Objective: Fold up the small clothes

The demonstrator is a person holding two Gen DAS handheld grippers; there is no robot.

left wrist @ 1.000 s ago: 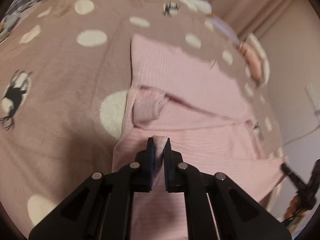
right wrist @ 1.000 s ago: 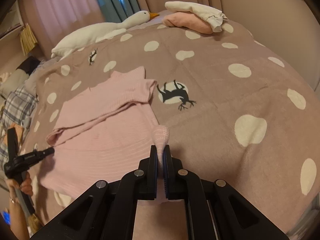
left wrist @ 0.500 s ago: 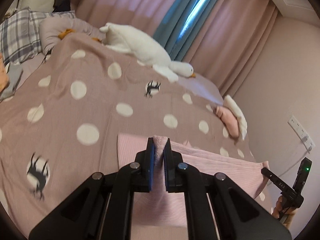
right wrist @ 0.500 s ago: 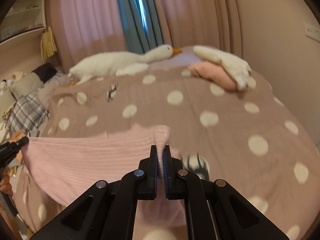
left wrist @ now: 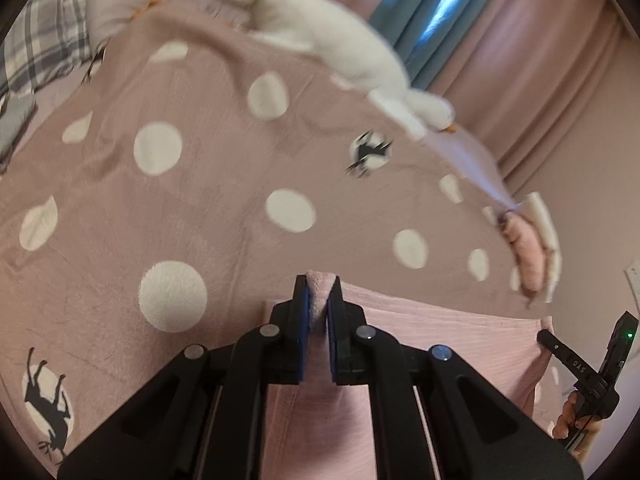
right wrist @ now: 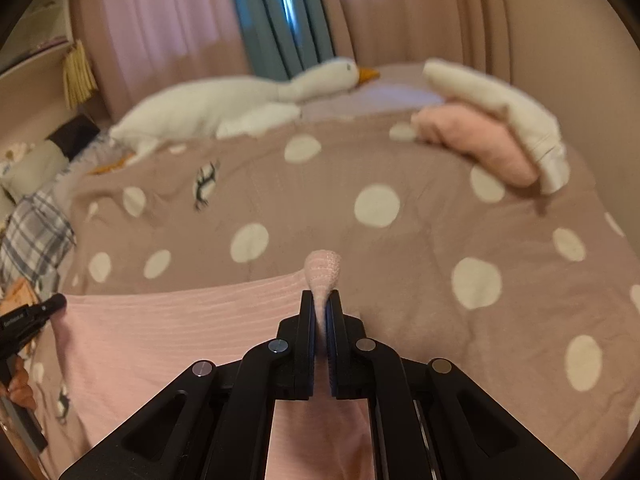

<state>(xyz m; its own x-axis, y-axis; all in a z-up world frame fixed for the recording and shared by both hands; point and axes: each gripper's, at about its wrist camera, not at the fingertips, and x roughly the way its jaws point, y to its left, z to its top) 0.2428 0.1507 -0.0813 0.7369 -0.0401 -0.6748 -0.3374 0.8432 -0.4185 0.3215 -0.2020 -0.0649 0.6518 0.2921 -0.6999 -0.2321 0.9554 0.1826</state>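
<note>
- Two tongs grip one pink ribbed garment (left wrist: 440, 336), stretched between them above the bed.
- The left tongs (left wrist: 317, 292) are clenched on a bunched corner of the garment; pink cloth pokes out between the blue pads.
- The right tongs (right wrist: 321, 304) are clamped on the opposite corner, with a rounded nub of knit rising past the tips.
- In the left wrist view the garment's top edge runs right toward the other black tool (left wrist: 576, 364), held near the right border.
- In the right wrist view the cloth spreads left toward the left tool (right wrist: 28, 316) at the left border, hanging below the top edge.
- The bed carries a mauve blanket (right wrist: 400, 264) with white dots and black deer prints.
- A white plush goose (right wrist: 240, 100) lies along the far side, in front of pink and teal curtains (right wrist: 272, 12).
- A folded pink item (right wrist: 476, 140) with a white one (right wrist: 504, 104) on top sits at the far right of the bed.
- Plaid bedding (right wrist: 32, 232) shows at the left.
</note>
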